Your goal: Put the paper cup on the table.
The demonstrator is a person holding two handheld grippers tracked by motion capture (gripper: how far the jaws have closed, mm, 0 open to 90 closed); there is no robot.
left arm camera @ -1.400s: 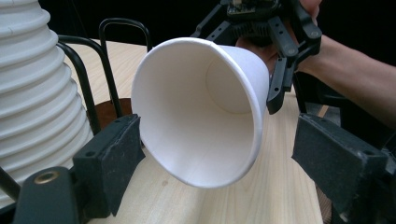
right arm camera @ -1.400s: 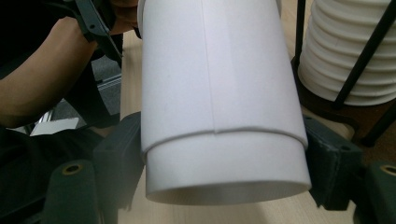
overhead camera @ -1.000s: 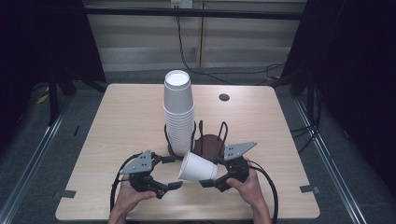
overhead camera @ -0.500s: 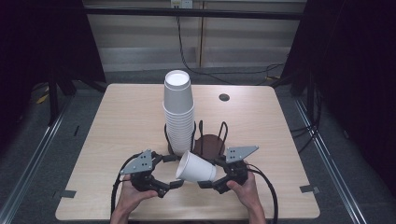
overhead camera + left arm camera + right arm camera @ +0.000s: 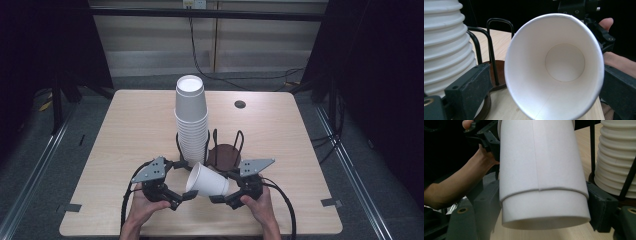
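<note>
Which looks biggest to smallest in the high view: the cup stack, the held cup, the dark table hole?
1. cup stack
2. held cup
3. dark table hole, farther from the camera, but clearly smallest

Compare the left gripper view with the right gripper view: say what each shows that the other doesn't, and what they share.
Left gripper view: the inside of the white cup, from mouth to round bottom, between the jaws of the left gripper, which have just been opening. Right gripper view: the cup's outer wall with its seam, clamped near the base by the right gripper, and the person's left forearm. Both: that cup, the cup stack and the black wire holder.
</note>
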